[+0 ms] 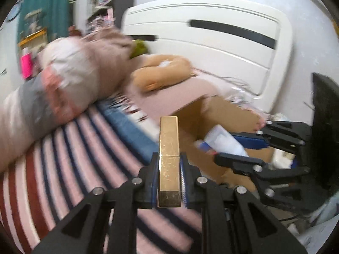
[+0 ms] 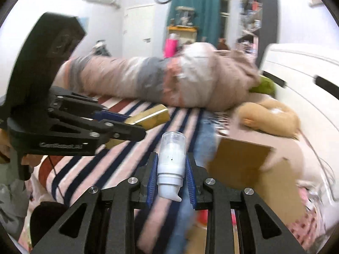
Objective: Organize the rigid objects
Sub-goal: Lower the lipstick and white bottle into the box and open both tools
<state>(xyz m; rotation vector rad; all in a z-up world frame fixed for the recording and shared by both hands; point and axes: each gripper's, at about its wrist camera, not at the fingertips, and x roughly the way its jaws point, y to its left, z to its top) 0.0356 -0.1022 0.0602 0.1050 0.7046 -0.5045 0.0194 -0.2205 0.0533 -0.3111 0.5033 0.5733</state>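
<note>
My left gripper [image 1: 169, 166] is shut on a long gold box [image 1: 169, 148] that points forward above a striped bedspread [image 1: 74, 148]. My right gripper [image 2: 171, 165] is shut on a white pump bottle [image 2: 172, 160] with a clear cap. In the left wrist view the right gripper [image 1: 239, 148] and its white bottle [image 1: 222, 140] hang over an open cardboard box [image 1: 222, 114] at the right. In the right wrist view the left gripper [image 2: 127, 122] with the gold box [image 2: 152, 115] is at the left. The cardboard box [image 2: 241, 160] is just right of the bottle.
A rolled pink and grey duvet [image 2: 148, 78] lies across the bed. A tan plush toy [image 1: 163, 72] lies by the white headboard [image 1: 211, 38]. A blue cloth [image 1: 127, 131] lies beside the box. Both views are motion-blurred.
</note>
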